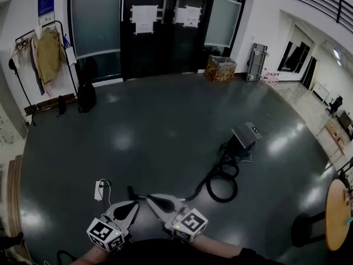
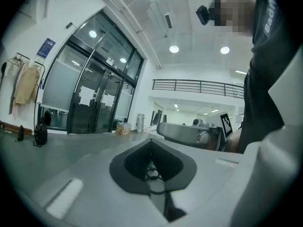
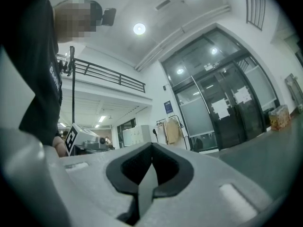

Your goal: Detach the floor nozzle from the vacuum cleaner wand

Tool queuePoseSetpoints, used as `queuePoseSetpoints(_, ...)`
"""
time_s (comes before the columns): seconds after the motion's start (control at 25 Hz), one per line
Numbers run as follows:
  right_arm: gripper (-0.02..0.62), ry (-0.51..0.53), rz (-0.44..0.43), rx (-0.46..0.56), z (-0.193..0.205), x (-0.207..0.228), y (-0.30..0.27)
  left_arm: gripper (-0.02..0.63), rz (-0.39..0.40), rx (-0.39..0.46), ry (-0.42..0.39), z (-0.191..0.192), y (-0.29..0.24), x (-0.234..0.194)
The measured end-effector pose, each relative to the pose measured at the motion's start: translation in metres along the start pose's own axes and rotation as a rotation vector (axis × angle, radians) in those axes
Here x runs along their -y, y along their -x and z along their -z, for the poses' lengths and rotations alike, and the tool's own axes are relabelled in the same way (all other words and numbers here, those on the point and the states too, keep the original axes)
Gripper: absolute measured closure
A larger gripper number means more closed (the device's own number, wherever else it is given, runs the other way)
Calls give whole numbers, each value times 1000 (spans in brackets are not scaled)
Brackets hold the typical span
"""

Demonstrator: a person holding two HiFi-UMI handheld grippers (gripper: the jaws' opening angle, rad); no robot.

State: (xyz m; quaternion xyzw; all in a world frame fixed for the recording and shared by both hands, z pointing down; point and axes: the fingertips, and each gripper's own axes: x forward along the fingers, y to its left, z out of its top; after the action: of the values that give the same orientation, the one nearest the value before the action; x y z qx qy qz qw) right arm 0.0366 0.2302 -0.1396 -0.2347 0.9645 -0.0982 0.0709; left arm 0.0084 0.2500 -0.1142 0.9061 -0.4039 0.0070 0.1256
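In the head view the left gripper (image 1: 132,205) and right gripper (image 1: 151,199) hover near, both with fingers closed on nothing. The vacuum cleaner (image 1: 246,136) lies on the floor (image 1: 165,126) to the right, well apart, its hose (image 1: 223,184) coiled beside it; the nozzle itself cannot be told. A step toward it could catch that coil or the white power strip (image 1: 99,190). The left gripper view shows the left gripper (image 2: 151,167) shut and empty. The right gripper view shows the same of the right gripper (image 3: 151,167); reaching the wand unopened would likely shove it, not clasp it.
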Motion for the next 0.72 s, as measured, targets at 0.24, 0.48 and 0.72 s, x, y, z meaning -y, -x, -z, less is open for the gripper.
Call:
queuePoseSetpoints(0.24,595,-28,12,-1,9,26,27,609,-30,-22,-22,0,-19,9)
queuePoseSetpoints(0.48,595,-39,33,1,19,69,57,609,-101,-30,-50,7,-43,7)
queuePoseSetpoints(0.72,595,-69,47,-36,31,85,39,609,-135,-64,-14,20,-37,-24)
